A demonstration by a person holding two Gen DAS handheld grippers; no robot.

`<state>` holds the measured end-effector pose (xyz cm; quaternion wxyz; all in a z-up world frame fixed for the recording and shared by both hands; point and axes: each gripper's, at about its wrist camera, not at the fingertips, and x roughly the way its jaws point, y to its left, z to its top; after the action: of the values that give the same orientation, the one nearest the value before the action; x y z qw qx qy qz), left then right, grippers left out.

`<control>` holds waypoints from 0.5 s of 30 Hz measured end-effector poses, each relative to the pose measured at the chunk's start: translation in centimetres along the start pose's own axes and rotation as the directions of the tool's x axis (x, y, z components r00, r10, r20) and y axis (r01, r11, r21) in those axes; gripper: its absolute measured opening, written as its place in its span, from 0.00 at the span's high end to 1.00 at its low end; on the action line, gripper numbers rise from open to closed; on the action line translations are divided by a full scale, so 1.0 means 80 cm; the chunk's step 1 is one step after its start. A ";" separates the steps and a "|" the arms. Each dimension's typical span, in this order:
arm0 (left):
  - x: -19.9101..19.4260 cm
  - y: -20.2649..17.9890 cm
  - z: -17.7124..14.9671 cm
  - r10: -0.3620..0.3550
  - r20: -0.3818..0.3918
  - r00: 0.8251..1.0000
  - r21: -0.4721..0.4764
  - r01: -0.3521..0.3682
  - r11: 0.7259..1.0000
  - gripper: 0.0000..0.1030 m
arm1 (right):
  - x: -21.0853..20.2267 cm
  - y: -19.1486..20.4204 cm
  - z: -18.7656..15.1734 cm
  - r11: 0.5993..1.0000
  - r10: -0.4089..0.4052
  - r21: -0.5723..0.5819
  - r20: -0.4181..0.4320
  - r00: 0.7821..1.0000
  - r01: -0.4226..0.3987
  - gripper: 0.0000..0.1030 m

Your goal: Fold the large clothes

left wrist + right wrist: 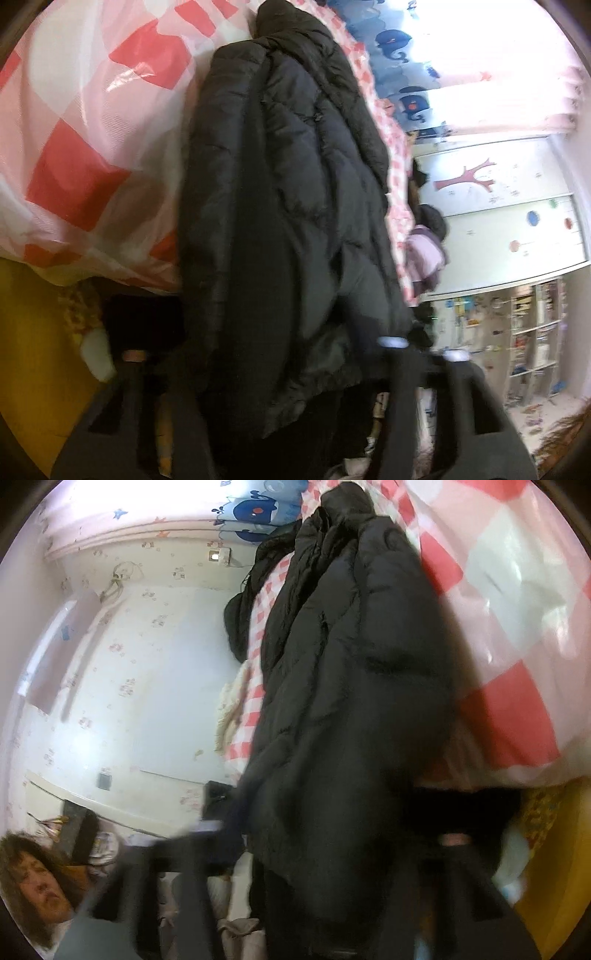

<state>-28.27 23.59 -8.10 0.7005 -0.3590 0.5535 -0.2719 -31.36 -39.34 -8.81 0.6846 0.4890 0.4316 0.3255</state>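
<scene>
I have the black puffer jacket (288,206) bunched lengthwise on the bed, over the pink-and-red checked cover (74,155), running straight ahead of both my tongs. Seen from my left tongs (266,354), its near hem droops off the bed edge and fills the gap between the two fingers; one fingertip (135,356) shows to the left of the fabric, the other is hidden behind it. The jaws stand only narrowly apart with padding between them, but I cannot tell whether they are pinching it.

From my right tongs (332,834) it looks much the same: the jacket's bulk hangs between the fingers, the right fingertip (452,839) just past the hem, the left one blurred. Narrow too, and again I cannot tell whether cloth is caught. My other tool's fingers (424,349) show just to the right of the hem.

I judge the long fold is made: the coat lies doubled into a narrow strip. Next would be carrying the near hem forward over the body towards the collar end. That calls for a firm hold on both hem corners and lifting together, since the slippery, puffy shell will likely spring open or slide off the edge.
</scene>
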 end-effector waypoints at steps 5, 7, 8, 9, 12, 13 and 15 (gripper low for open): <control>-0.015 -0.018 -0.003 0.017 0.055 0.998 0.033 -0.019 0.999 0.92 | -0.010 0.009 -0.005 0.999 0.032 -0.039 0.075 0.997 -0.029 0.87; -0.027 -0.034 -0.006 0.002 0.079 0.997 0.055 -0.006 0.998 0.93 | -0.014 0.021 -0.007 0.997 0.060 -0.059 0.103 0.993 -0.054 0.88; -0.032 -0.039 -0.007 -0.005 0.084 0.996 0.064 0.000 0.998 0.93 | -0.018 0.028 -0.008 0.995 0.083 -0.071 0.118 0.990 -0.075 0.88; -0.039 -0.046 -0.009 -0.015 0.089 0.996 0.078 0.008 0.997 0.93 | -0.021 0.035 -0.010 0.991 0.113 -0.085 0.130 0.985 -0.103 0.88; -0.053 -0.063 -0.016 -0.032 0.096 0.995 0.111 0.021 0.994 0.93 | -0.029 0.055 -0.015 0.980 0.173 -0.120 0.138 0.975 -0.157 0.88; -0.060 -0.068 -0.021 -0.042 0.101 0.994 0.119 0.030 0.992 0.93 | -0.030 0.059 -0.017 0.978 0.185 -0.127 0.139 0.973 -0.168 0.88; -0.073 -0.072 -0.028 -0.055 0.112 0.992 0.128 0.041 0.991 0.93 | -0.034 0.067 -0.024 0.971 0.215 -0.140 0.144 0.966 -0.195 0.88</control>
<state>-31.75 24.28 -0.36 0.7458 -0.3427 0.4851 -0.3016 -34.34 -39.31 -3.22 0.7084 0.5116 0.3018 0.3812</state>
